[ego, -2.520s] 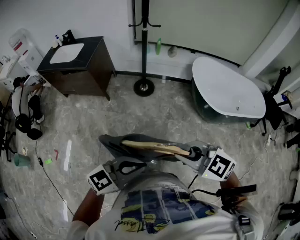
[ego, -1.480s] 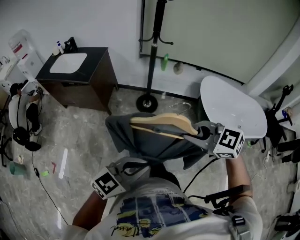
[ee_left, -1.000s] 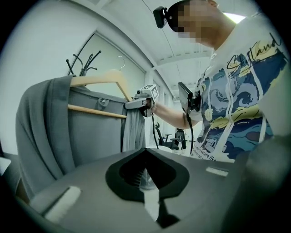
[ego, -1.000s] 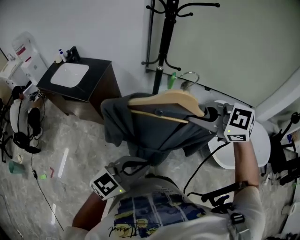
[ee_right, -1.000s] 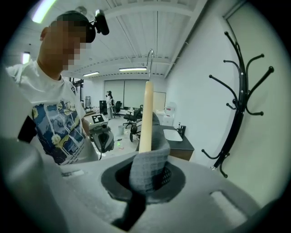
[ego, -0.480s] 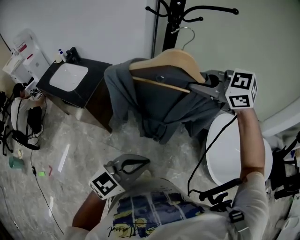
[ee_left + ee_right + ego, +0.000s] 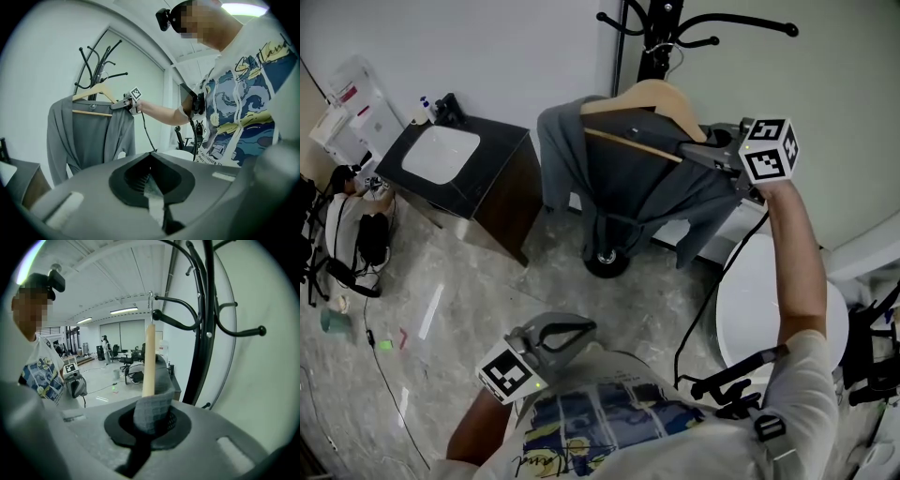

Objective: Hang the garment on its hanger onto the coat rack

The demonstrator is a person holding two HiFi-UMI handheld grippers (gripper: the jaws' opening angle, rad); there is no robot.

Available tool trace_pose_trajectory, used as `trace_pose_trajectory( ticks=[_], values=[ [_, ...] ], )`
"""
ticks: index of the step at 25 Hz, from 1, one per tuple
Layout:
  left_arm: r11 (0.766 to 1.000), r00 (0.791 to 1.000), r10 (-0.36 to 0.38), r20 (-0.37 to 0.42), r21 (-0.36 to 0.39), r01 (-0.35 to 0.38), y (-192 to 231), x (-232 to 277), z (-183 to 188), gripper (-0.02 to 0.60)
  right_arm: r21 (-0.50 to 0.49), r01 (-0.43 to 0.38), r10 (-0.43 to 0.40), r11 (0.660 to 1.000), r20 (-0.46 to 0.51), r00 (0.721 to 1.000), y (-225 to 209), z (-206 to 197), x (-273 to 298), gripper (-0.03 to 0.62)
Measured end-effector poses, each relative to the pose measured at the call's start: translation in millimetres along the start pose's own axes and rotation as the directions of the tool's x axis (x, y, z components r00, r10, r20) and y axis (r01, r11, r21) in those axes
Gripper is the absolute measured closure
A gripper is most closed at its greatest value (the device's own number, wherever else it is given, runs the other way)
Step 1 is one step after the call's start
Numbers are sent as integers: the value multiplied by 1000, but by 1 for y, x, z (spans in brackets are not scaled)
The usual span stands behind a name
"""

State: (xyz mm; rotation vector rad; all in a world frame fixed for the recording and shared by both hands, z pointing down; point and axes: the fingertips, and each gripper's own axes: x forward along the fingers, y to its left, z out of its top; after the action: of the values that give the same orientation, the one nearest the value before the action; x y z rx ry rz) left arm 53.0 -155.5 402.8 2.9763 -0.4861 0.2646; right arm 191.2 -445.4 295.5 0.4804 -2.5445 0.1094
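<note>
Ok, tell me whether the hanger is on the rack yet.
Cannot tell: the hook is at a rack arm tip, with the right gripper shut on the hanger.

The hanger (image 7: 652, 94) is smooth wood, the garment (image 7: 647, 178) matt cloth, the coat rack (image 7: 660, 23) glossy metal.

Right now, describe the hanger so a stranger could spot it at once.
Find the black coat rack by the wall. At its hooks the right gripper holds up a grey garment; the hanger is the only pale wooden piece, across its shoulders.
</note>
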Motion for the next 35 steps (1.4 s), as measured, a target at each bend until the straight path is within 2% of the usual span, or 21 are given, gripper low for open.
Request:
trace_pose_trajectory(
  ticks=[11,30,35],
  values=[
    [1000,1000,16,-13,-13,-16,9,-1,-8,579,41,23,-21,999,-48,999,-38,-35,23,588],
    [999,999,26,-36,-24,-27,15,-4,-15,580,64,20,-18,998,-24,1000,-59,-44,40,588],
    [999,999,35,-39,-25,-36,12,-11,-16,579,42,56,-55,998,-16,998,-61,-46,41,580]
  ],
)
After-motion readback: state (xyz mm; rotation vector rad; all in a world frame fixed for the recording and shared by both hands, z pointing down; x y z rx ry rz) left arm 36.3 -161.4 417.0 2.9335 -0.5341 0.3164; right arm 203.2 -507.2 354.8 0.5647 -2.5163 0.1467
